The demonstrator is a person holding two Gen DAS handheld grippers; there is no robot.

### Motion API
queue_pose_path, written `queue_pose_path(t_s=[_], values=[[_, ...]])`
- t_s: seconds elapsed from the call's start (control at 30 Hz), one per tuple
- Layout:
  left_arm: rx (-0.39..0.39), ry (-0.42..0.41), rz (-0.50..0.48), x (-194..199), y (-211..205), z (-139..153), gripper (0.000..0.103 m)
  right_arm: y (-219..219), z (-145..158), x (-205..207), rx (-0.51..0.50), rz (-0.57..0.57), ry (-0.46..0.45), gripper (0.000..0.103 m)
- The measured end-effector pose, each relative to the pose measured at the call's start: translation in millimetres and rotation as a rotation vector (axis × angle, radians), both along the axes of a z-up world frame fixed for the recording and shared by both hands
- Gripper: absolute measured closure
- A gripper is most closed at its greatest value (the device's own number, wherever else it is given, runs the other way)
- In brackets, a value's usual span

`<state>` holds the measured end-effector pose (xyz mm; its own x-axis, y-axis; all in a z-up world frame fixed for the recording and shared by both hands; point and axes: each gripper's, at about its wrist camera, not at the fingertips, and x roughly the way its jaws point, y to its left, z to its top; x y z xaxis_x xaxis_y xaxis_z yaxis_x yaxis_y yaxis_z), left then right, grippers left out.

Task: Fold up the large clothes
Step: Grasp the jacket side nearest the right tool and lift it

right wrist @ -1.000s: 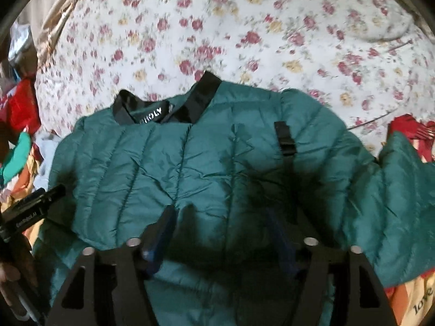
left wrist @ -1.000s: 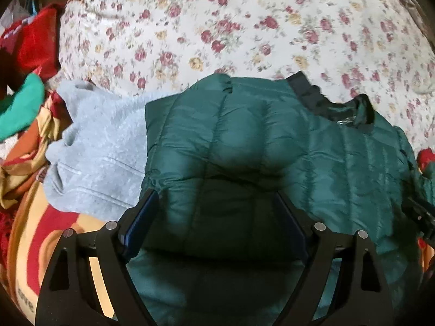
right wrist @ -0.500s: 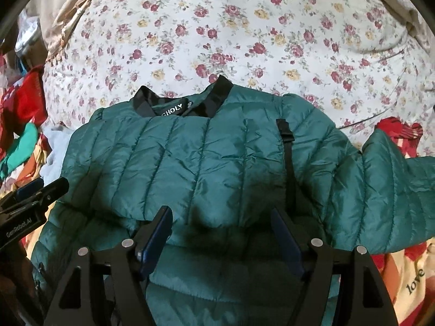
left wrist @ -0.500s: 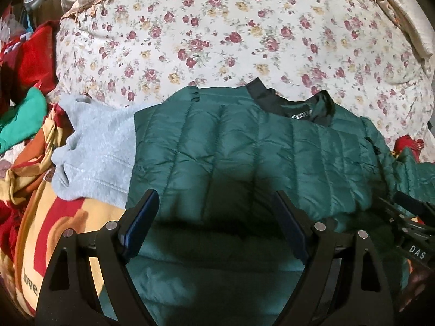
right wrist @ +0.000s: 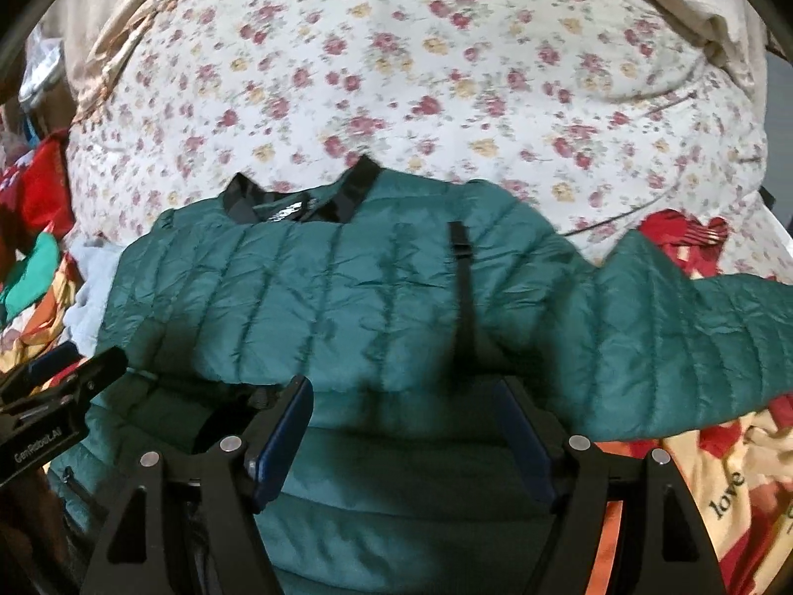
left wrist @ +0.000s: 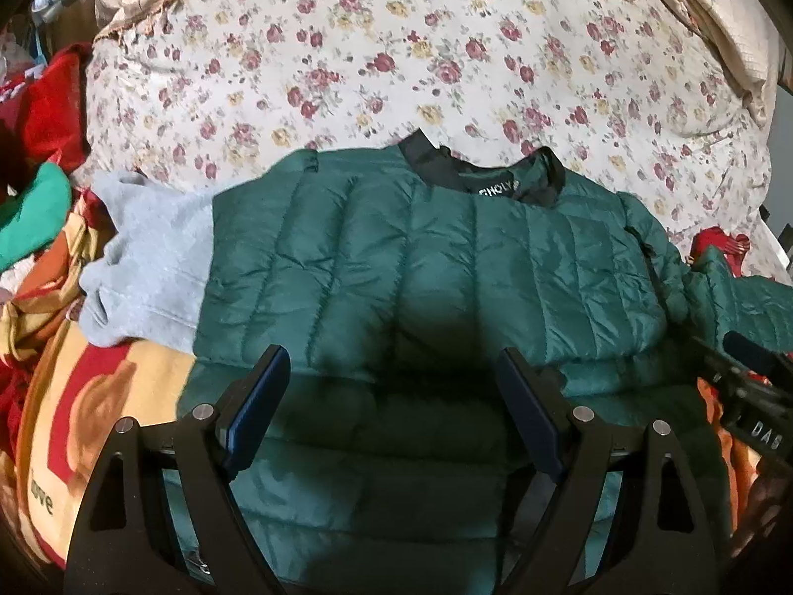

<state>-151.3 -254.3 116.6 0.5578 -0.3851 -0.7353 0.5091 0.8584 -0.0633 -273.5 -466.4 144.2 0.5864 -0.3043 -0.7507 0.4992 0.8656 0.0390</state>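
Observation:
A dark green quilted puffer jacket point(left wrist: 426, 267) with a black collar lies on the bed, its upper half folded over its lower half; it also shows in the right wrist view point(right wrist: 347, 297). One sleeve point(right wrist: 694, 347) sticks out to the right. My left gripper point(left wrist: 394, 386) is open and empty above the jacket's near left part. My right gripper point(right wrist: 404, 416) is open and empty above the near middle. The right gripper shows at the left wrist view's right edge point(left wrist: 753, 386), the left gripper at the right wrist view's left edge point(right wrist: 54, 396).
A floral quilt point(left wrist: 396, 49) covers the bed behind the jacket. A grey sweatshirt point(left wrist: 148, 258) lies left of it, partly under it. Red and green clothes point(left wrist: 39, 148) are piled at far left. A patterned blanket point(left wrist: 74, 421) with "love" printed lies underneath.
Both grippers have pulled back and up from the jacket, so more of it and the quilt shows. The jacket lies as before.

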Motion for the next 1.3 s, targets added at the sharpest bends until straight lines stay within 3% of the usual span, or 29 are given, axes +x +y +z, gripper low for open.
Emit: queue_pose_path(t_s=[0.4, 0.57, 0.87, 1.13, 1.23, 1.3], values=[[-0.020, 0.036, 0.016, 9, -6, -3, 0.018, -75, 4, -48, -0.030, -0.156, -0.006, 0.028], [-0.031, 0.054, 0.025, 16, -3, -7, 0.018, -129, 3, -83, -0.073, -0.306, -0.013, 0.027], [-0.025, 0.078, 0.043, 26, 0, -19, 0.018, -208, 7, -162, -0.045, -0.598, -0.066, 0.023], [-0.006, 0.089, 0.049, 32, -2, -27, 0.018, -269, 6, -218, 0.036, -0.808, -0.146, 0.022], [0.005, 0.089, 0.052, 35, -2, -30, 0.018, -295, -6, -225, 0.152, -0.812, -0.196, 0.022], [0.011, 0.087, 0.058, 36, -1, -30, 0.018, -308, -8, -224, 0.163, -0.803, -0.227, 0.022]])
